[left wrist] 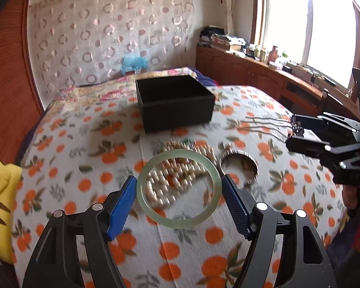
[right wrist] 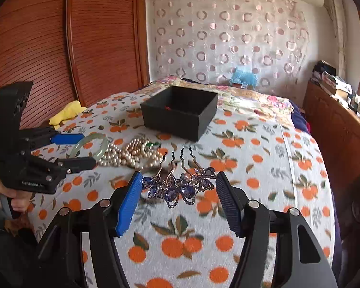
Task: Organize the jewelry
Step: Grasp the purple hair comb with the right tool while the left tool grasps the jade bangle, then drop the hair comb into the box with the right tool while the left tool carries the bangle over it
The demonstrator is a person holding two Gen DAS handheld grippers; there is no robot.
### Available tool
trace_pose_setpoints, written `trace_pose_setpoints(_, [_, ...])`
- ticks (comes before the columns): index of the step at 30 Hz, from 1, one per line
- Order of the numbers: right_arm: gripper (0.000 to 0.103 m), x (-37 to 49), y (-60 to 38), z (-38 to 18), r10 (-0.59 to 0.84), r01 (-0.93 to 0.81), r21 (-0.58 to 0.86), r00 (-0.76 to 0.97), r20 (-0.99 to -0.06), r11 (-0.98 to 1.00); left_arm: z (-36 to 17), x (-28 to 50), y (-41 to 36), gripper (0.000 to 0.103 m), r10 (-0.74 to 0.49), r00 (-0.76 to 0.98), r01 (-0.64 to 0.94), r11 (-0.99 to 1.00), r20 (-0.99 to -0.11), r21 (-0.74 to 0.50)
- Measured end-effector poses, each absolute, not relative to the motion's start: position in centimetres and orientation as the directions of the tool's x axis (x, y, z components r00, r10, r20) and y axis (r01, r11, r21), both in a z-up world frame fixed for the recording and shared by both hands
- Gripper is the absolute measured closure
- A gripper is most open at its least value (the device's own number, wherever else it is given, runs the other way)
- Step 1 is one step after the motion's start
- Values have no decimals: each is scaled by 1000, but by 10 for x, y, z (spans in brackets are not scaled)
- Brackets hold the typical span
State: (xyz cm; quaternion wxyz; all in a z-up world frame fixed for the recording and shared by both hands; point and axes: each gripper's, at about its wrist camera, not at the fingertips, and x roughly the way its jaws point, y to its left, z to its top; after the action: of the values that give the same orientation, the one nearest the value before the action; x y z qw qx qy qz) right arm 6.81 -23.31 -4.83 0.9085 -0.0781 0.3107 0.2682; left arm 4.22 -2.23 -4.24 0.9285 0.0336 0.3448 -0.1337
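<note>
Left gripper (left wrist: 178, 189) fingers (left wrist: 122, 206) clamp the pale green bangle (left wrist: 178, 188) by its outer rim, ring face-on, lifted over the pearl necklace (left wrist: 180, 175) on the bed (left wrist: 72, 168). Right gripper (right wrist: 178, 189) fingers (right wrist: 129, 204) grip the blue butterfly hairpins (right wrist: 180, 187) across the jewelled heads; long axis runs away from the hand, wavy prongs aimed at the black box (right wrist: 180, 112). Box sits open-topped mid-bed, beyond the pearls, bare bedspread all round it. Silver ring-shaped bracelet (left wrist: 238, 165) lies just right of the pearls. Both grippers tilt downward, side by side; a hand (right wrist: 4, 194) holds the left grip.
</note>
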Motion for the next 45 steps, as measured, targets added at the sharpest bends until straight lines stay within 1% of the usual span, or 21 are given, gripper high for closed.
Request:
trace_pose_setpoints(11, [38, 122, -220, -24, 463, -563, 4, 676, -574, 827, -17, 93, -15, 34, -229, 755, 257, 965, -615, -45])
trace_pose_setpoints(16, [38, 160, -211, -20, 483, -576, 22, 665, -570, 817, -4, 117, -4, 34, -202, 783, 217, 975, -588, -45])
trace_pose_setpoints(22, [38, 207, -193, -26, 516, -607, 53, 624, -587, 793, 3, 151, 11, 34, -173, 783, 184, 982, -597, -43])
trace_pose_setpoints(26, [38, 230, -179, -36, 534, -633, 72, 581, -615, 771, 3, 172, 14, 34, -166, 777, 177, 983, -608, -42])
trace_pose_setpoints(34, [37, 247, -166, -55, 556, -656, 123, 508, -658, 744, -3, 197, 7, 34, -184, 756, 204, 978, -628, -40])
trace_pose_setpoints(37, [35, 248, -170, -53, 556, -647, 130, 516, -652, 752, -4, 205, 2, 34, -190, 751, 217, 976, -633, -35])
trace_pose_setpoints(41, [35, 247, -180, -45, 550, -632, 125, 538, -638, 765, -6, 215, -6, 34, -202, 743, 238, 971, -638, -30])
trace_pose_setpoints(45, [35, 246, -195, -43, 500, -586, 83, 599, -626, 806, -8, 225, -18, 34, -213, 736, 264, 964, -642, -17])
